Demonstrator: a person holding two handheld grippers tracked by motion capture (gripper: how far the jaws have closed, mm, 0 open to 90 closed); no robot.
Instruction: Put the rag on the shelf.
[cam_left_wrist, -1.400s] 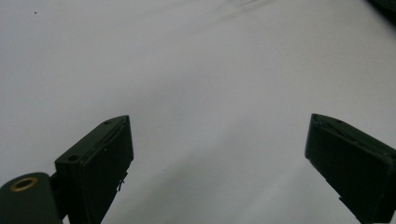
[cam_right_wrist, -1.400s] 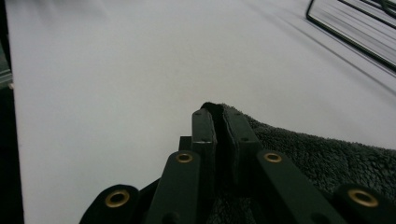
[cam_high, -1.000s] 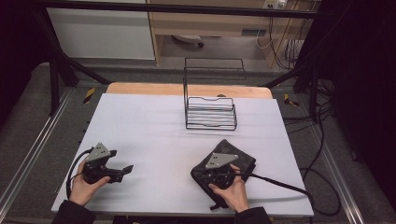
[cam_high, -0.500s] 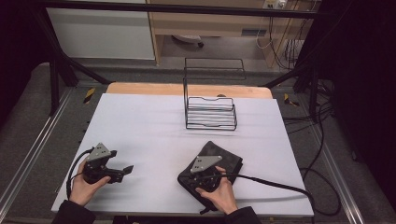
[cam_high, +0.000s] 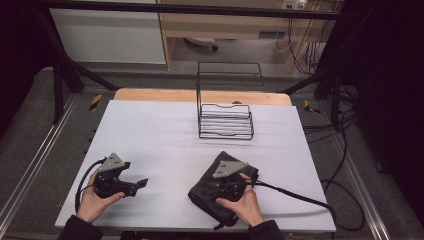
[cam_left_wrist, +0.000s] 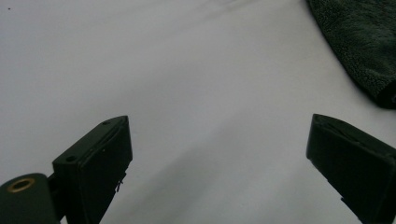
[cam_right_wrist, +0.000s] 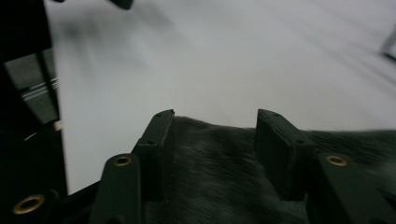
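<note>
Cloth (cam_high: 210, 192), dark and folded, lies near the table's (cam_high: 165, 135) front edge toward its right corner, with the right gripper (cam_right_wrist: 212, 154) over it, jaws part-spread and gripping nothing, and the left gripper (cam_left_wrist: 219, 154) wide open near the front left corner; likely next: pinching a cloth edge.

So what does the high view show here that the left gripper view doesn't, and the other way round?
High view: the black wire rack standing at the far side of the white table, both hands, and the right tongs lying over the dark cloth near the front edge. Left gripper view: a close look along the left tongs, jaws wide apart with bare table between them, touching nothing. Both: the white tabletop, the left tongs, and the dark cloth, of which the left gripper view catches just a fuzzy corner at its upper right.
</note>
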